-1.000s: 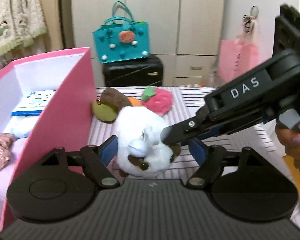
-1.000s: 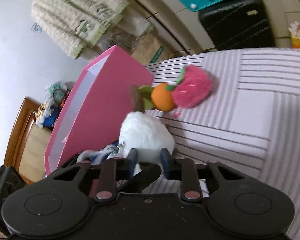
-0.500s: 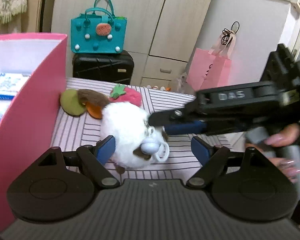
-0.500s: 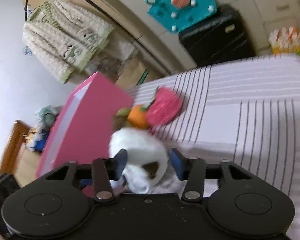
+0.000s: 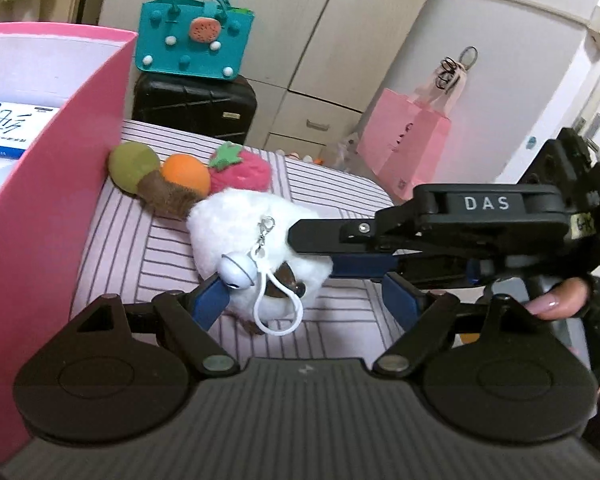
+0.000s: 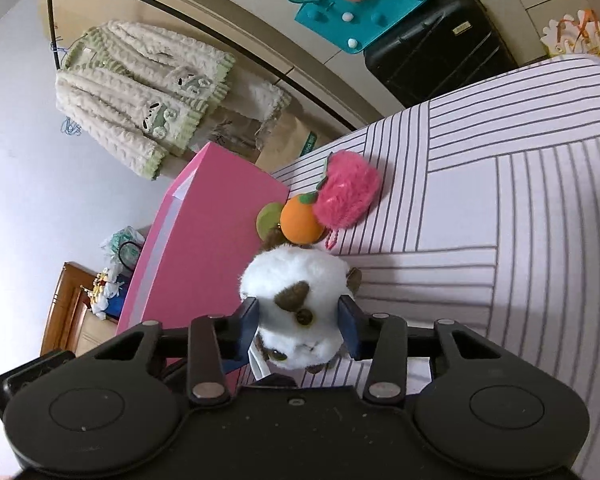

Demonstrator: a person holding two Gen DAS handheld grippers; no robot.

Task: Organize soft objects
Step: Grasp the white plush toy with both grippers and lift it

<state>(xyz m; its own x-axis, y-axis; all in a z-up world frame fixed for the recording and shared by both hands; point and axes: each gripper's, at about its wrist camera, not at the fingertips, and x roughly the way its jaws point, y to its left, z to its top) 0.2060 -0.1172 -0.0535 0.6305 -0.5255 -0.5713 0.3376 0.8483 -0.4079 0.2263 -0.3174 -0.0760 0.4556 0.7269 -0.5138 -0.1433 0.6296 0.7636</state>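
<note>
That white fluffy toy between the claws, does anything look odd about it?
Slightly. The white plush toy lies tipped over on the striped cover, face toward the right gripper, whose jaws are closing around it. Its keyring loop and bell dangle loose.

"DAS" on right tongs (image 5: pixel 320 256)
</note>
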